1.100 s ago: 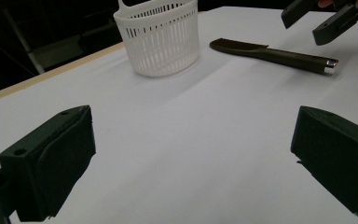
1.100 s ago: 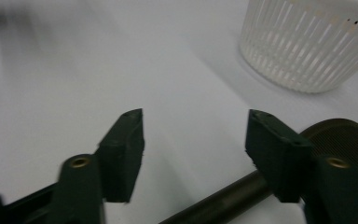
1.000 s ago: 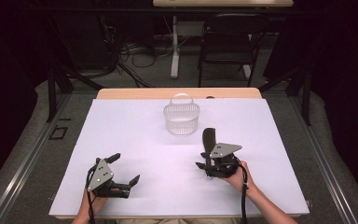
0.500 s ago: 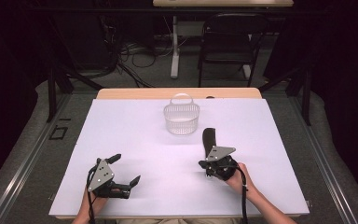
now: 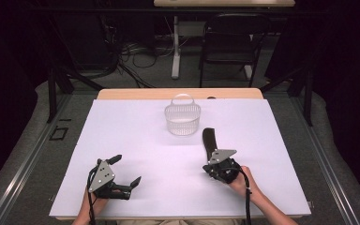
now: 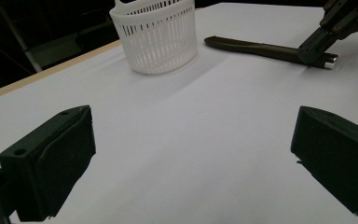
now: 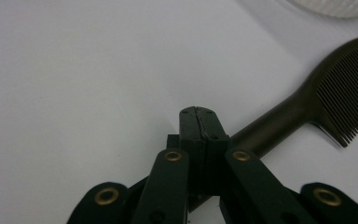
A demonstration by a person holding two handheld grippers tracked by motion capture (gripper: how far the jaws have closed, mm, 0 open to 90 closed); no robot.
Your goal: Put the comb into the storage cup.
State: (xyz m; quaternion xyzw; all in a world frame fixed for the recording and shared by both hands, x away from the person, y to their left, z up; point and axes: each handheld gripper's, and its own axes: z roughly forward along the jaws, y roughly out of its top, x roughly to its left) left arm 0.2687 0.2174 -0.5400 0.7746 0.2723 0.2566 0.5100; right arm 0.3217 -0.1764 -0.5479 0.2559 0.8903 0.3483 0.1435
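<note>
Closed further over the last second, the jaws of the right gripper (image 5: 212, 161) are now seen pressed flat together in the right gripper view, where the right gripper (image 7: 198, 112) lies over the handle of a dark brown plastic comb (image 7: 321, 100). Whether the handle is actually pinched or merely lies under the closed jaws cannot be told from that view. Little else has been shifted since the earlier frame: the comb and the basket lie where they lay.

Nearest the person, at the front left of the white-covered counter (image 5: 136, 140), the left gripper (image 5: 127, 171) is held low in the left hand (image 5: 93, 204), its 2 jaws spread wide with nothing between them. In the left gripper view those jaws stand far apart over bare counter.

Further in, at the front right, the right hand (image 5: 241, 180) is seen gripping its tool, the jaws aimed away from the person along the comb (image 5: 209, 140), which lies flat on the counter with its toothed end pointing toward the far edge.

Beyond the comb, near the middle of the far half, a white slotted plastic basket with a hoop handle (image 5: 183, 117) stands upright, close to the comb's far end but apart from it.
</note>
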